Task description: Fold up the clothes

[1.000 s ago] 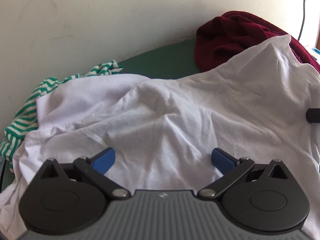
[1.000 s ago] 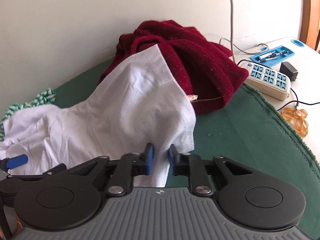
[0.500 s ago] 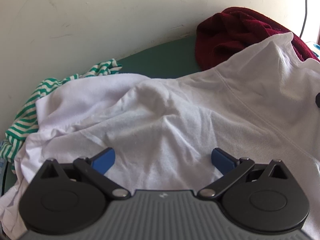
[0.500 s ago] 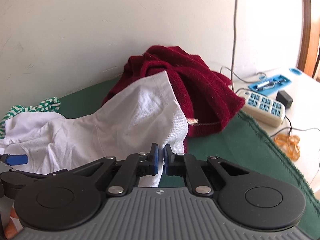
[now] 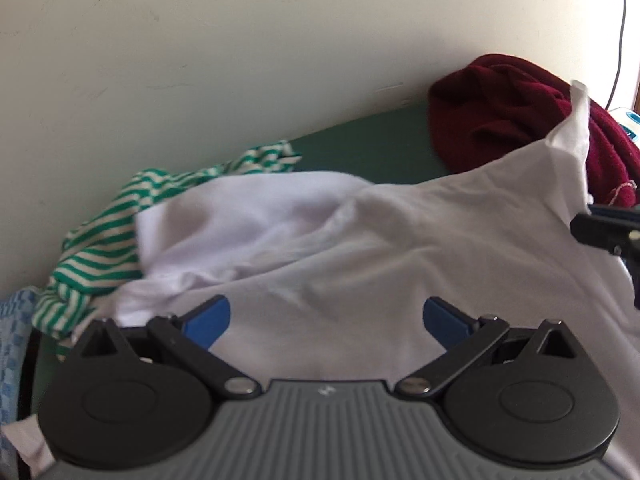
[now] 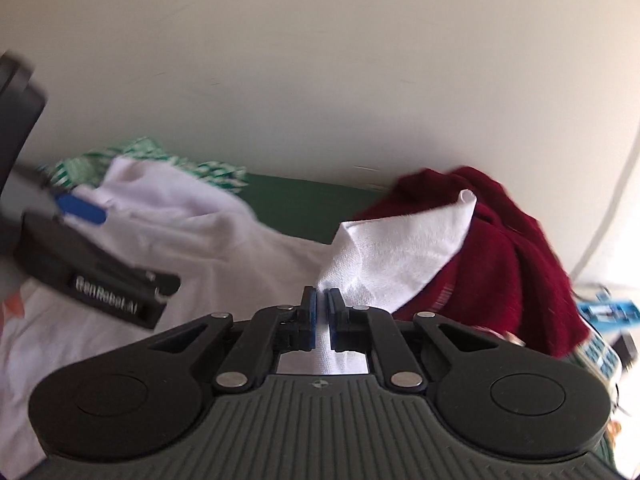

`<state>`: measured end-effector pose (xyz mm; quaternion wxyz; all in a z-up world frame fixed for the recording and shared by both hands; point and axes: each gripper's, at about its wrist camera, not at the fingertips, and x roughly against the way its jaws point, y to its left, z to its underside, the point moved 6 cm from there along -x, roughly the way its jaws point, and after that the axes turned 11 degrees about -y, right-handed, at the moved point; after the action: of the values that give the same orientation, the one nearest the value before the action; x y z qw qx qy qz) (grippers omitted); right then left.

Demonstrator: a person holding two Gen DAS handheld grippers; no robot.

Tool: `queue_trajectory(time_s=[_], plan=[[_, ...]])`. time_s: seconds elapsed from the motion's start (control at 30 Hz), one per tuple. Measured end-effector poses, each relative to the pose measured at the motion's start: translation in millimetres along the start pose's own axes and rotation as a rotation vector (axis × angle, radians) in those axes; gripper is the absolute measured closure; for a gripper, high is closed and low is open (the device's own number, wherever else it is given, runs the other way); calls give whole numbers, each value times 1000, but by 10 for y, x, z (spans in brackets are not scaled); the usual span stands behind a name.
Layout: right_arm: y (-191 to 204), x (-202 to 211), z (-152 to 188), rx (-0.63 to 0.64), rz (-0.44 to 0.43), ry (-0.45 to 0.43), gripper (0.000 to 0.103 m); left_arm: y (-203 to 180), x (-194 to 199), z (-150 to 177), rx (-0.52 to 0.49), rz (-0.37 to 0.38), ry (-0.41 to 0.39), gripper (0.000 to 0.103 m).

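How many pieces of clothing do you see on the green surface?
3, maybe more hidden underneath: white shirt in the middle, pinched by the right gripper; green striped garment to its left; dark red sweater behind it on the right.

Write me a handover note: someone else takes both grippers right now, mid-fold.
Right gripper: shut on an edge of the white shirt, its jaws having just closed on the cloth.
Left gripper: open above the shirt's middle, gripping nothing.
The shirt lies crumpled on the green cloth; striped garment to its left, maroon sweater behind the held edge.
Done: one edge gripped. Left: grip a second edge, spread the shirt flat, fold it; the other garments look unfolded.
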<state>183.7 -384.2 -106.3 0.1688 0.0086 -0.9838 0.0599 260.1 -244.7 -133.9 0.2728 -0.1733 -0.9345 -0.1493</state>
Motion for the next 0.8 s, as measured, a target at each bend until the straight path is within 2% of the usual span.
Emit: queue_trajectory(time_s=[0.13,0.27,0.33,0.4,0.47,0.6,0.67,0.73,0.8], plan=[[385,-10,-10,142,-120,-31,96,356,106,36,101,42,12,0],[670,-4,58,248,-193,-18,97,510,91,87,253,130,54,0],[674,29,66,294,-165,-27,96,476,101,104,271,153,57,1],[597,13,74,323,-95,-22,82,428,120,115,282,175,53,1],[555,-43,136,363,-79,22,69,327,133,99,274,199,46,1],[445,-122,260,380,-25,79,64,74,106,66,238,256,50,1],[345,-135,280,305,-5,92,61,-24,85,58,232,279,54,0],[232,-175,315,177,-37,142,64,-105,71,41,234,308,60,1],[132,-148,303,26,-100,141,91,-166,68,20,235,336,60,1]])
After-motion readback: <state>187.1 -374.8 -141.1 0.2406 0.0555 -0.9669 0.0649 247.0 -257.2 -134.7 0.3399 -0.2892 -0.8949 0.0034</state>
